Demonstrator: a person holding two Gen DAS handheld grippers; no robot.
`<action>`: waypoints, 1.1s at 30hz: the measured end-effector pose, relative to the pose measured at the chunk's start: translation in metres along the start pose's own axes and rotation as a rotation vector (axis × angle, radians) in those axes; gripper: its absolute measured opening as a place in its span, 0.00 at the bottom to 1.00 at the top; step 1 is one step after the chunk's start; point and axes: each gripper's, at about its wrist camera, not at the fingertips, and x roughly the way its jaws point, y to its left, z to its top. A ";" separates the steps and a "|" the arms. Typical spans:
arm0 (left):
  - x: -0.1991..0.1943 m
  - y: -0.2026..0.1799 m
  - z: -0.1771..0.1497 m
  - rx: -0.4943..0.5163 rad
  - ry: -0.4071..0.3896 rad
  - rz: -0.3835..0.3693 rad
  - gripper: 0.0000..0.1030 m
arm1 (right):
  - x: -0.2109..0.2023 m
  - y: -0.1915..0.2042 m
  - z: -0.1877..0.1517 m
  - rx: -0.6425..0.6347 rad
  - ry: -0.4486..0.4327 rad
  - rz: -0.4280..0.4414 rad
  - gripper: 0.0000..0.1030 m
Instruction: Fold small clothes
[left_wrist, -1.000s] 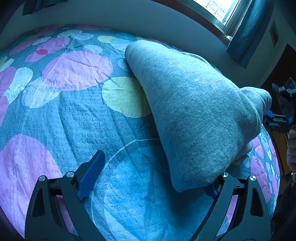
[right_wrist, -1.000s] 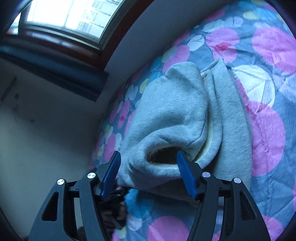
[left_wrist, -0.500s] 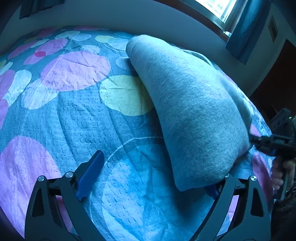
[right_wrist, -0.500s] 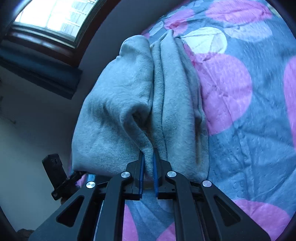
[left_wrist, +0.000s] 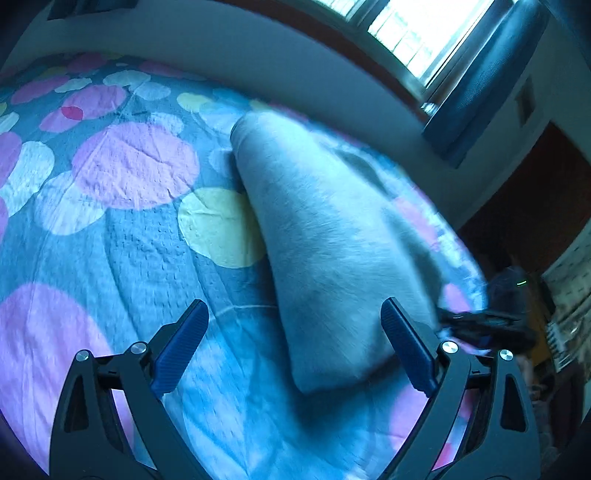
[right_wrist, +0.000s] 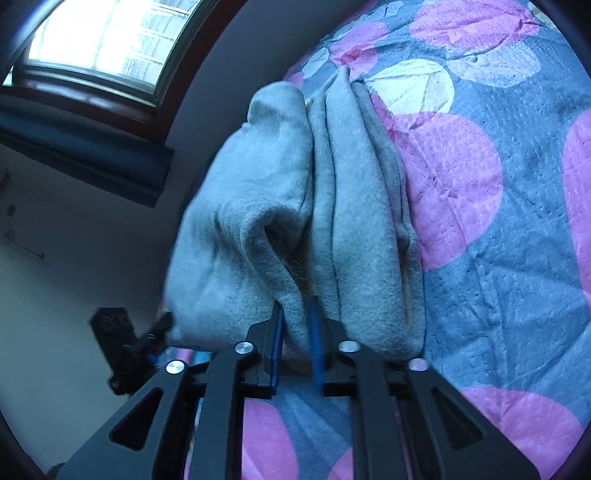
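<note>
The spotted bedspread (left_wrist: 140, 240) fills the whole lower field of the left wrist view, pink and yellow discs everywhere, and under the window (left_wrist: 417, 29) up at one o'clock lies the grey garment (left_wrist: 332, 240), a thick fleece piece folded into a long bundle running from twelve o'clock down to five. So the lengthwise fold looks done: in the right wrist view the garment's stacked layers stand in ridges from twelve o'clock down to six, edges roughly together. Now the left gripper (left_wrist: 295, 343), fingers spread wide, its right pad just beside the bundle's near corner, nothing pinched. And the right gripper (right_wrist: 297, 343), at six o'clock in its own view: jaws a narrow gap apart and opening, a thin fold of grey fleece between the blue pads (right_wrist: 277, 343), the grip seemingly easing off. By my reading, what remains is the crosswise fold, bringing one end over the other, then smoothing the puffy side at nine o'clock, which bulges and gapes a little.
</note>
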 end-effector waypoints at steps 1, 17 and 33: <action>0.005 -0.001 0.000 0.010 0.005 0.005 0.91 | -0.005 0.000 0.003 0.023 -0.008 0.020 0.35; 0.016 0.003 -0.005 -0.010 0.025 -0.020 0.92 | 0.052 -0.001 0.083 0.203 0.073 0.059 0.73; -0.005 -0.017 0.008 0.068 -0.041 -0.036 0.92 | -0.002 0.043 0.088 -0.071 -0.151 -0.087 0.13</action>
